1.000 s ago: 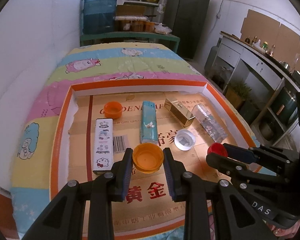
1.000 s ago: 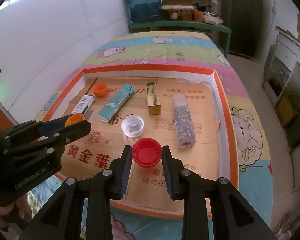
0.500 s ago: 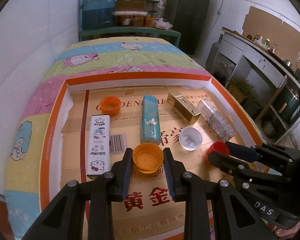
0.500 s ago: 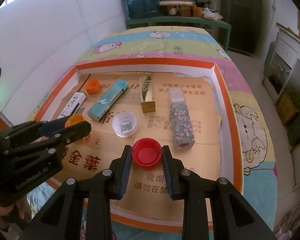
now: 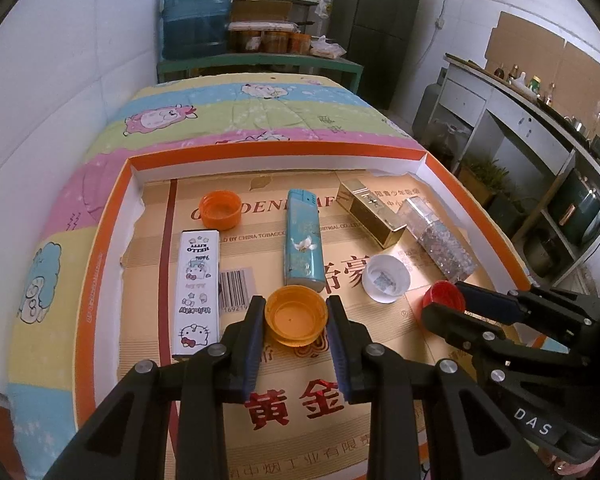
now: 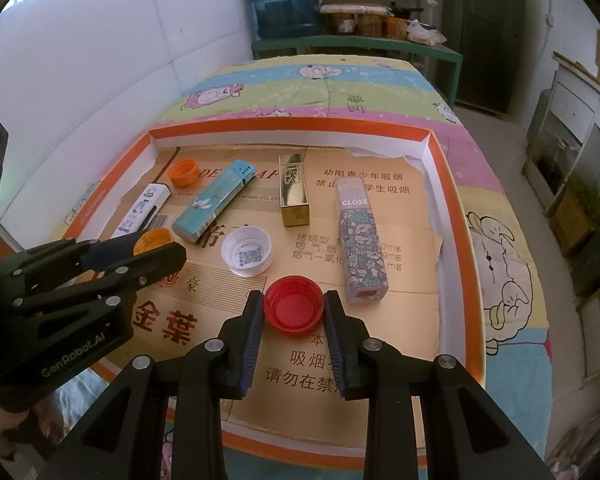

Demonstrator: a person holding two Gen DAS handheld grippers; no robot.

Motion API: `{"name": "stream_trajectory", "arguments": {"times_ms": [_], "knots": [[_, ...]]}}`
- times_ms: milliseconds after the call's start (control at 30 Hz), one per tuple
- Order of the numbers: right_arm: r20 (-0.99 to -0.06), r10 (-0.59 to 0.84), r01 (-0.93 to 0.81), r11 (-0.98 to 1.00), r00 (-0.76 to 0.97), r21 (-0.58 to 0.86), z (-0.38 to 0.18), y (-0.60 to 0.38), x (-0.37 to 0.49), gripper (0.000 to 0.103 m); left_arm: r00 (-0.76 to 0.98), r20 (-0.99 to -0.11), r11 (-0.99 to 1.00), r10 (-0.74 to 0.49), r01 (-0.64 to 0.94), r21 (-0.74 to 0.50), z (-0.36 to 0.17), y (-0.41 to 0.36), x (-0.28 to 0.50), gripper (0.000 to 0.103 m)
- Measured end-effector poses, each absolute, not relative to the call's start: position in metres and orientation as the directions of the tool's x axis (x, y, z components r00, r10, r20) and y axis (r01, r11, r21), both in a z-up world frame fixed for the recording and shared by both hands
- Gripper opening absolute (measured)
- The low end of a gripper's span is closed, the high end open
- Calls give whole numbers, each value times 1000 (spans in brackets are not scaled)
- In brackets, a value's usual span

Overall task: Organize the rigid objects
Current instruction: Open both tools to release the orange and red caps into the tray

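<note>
Clamped in the left claw (image 5: 296,316) is an amber cap (image 5: 296,315) — a red cap (image 6: 294,309) is pinched by the right claw (image 6: 294,310), both held over the orange-rimmed cardboard tray (image 6: 464,248), laid on a bed (image 6: 320,88).

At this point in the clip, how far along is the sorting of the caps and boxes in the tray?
Midway at best. The four slim boxes, from the Hello Kitty box to the GLOSS box, lie in a rough row, though not parallel. In hand: the left gripper grips a yellow-orange cap, the right gripper a red cap. Left: placing both; the white cap and orange cap lie apart.
</note>
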State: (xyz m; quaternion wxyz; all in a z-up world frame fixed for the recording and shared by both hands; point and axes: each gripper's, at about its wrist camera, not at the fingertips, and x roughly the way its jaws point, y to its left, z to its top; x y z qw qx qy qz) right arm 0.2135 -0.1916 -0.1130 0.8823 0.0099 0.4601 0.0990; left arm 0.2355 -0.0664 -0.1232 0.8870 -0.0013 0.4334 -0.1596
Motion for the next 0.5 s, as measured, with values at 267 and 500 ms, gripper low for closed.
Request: {"name": "stream_trajectory", "arguments": {"times_ms": [267,500], "knots": [[-811,184,-166,980,555,108,-113,-192,214,33,569,-768,947,-295,280,-156,-122,-64,238,31],[-813,177,-158,982,554,105,-113,-193,212,39,573,-766,947,-292,284,-149,-121,-65,236,40]]}}
